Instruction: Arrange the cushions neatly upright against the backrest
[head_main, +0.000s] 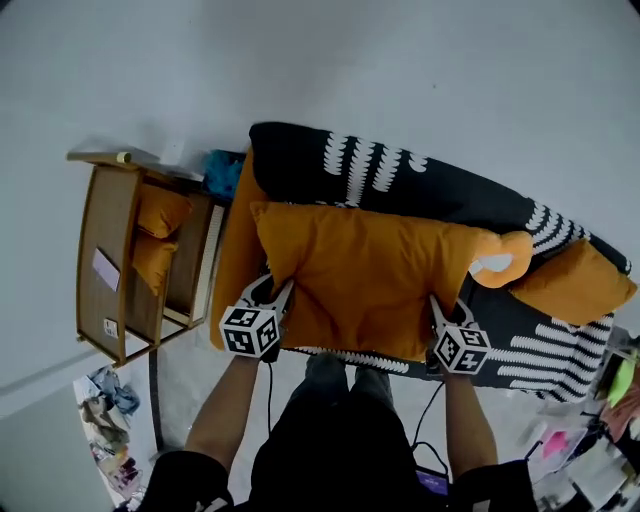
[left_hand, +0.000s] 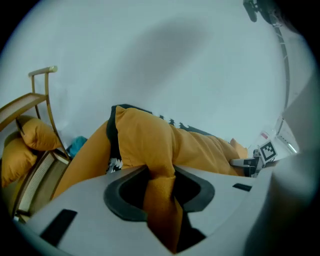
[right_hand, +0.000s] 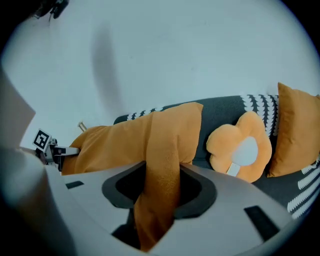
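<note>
A large orange cushion (head_main: 365, 275) hangs lifted above the black sofa (head_main: 400, 180) with white patterns. My left gripper (head_main: 281, 295) is shut on the cushion's near left corner (left_hand: 160, 200). My right gripper (head_main: 437, 305) is shut on its near right corner (right_hand: 157, 200). The fabric bunches between both pairs of jaws. A flower-shaped orange cushion (right_hand: 240, 145) leans upright against the backrest to the right. Past it stands a second orange cushion (head_main: 575, 285), also against the backrest (right_hand: 295, 130).
A wooden side shelf (head_main: 115, 260) with orange cushions (head_main: 155, 235) inside stands left of the sofa. A teal object (head_main: 222, 175) sits between shelf and sofa. Cloths lie on the floor (head_main: 105, 430) at lower left, and clutter at the lower right corner (head_main: 590, 450).
</note>
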